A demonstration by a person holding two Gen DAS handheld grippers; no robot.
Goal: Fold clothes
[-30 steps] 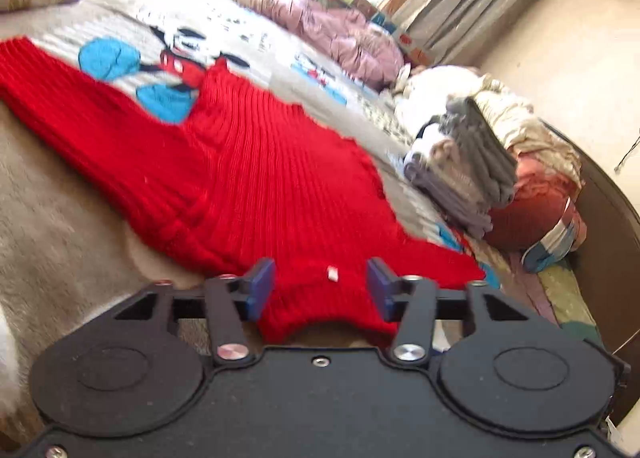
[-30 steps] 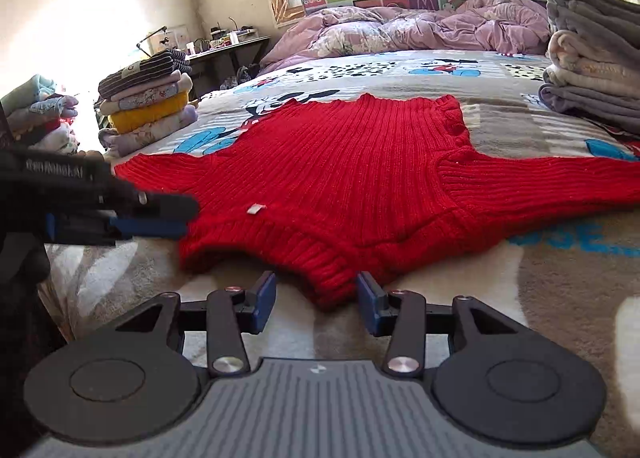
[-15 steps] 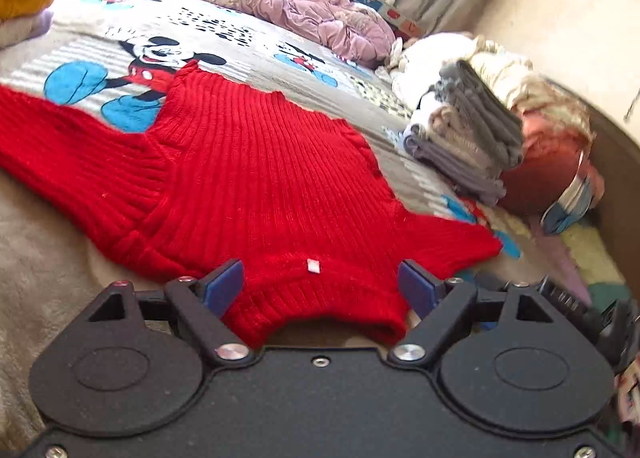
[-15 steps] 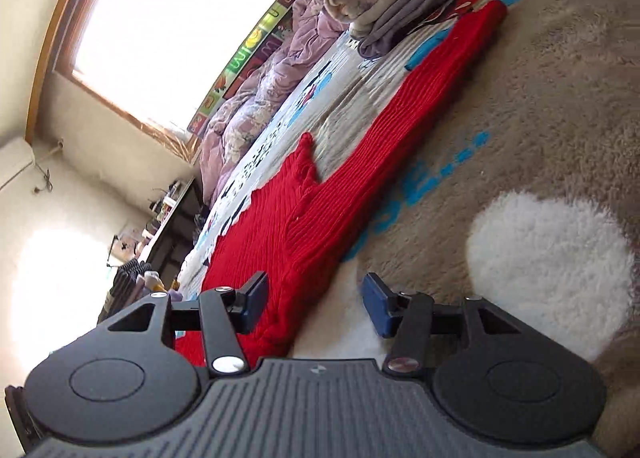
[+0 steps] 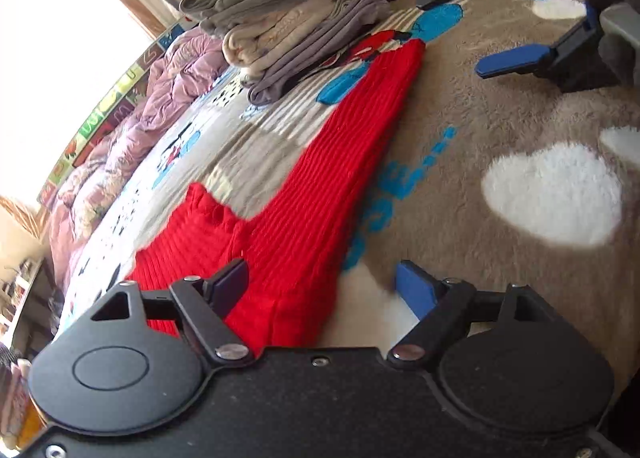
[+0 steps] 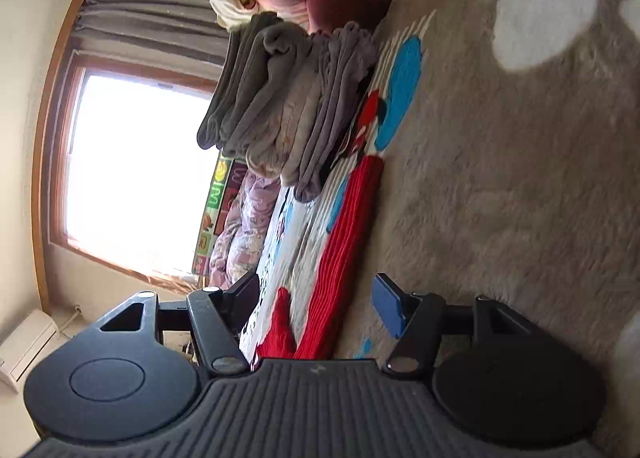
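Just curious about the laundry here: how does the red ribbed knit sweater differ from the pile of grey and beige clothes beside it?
The red ribbed knit sweater lies spread flat in a single layer, sleeve stretched out; the pile of grey and beige clothes is already folded and stacked several layers high. The sweater is one bright ribbed knit; the pile is several muted, softer-looking pieces. Both rest on the same cartoon-print bedspread.

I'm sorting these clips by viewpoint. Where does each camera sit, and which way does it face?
Left wrist: on the left gripper, rolled sideways, facing along the red sweater's sleeve; right gripper shows ahead.
Right wrist: on the right gripper, jaws opening, rolled, low along the sleeve towards the window.
Shared: sweater, grey folded stack, blanket.
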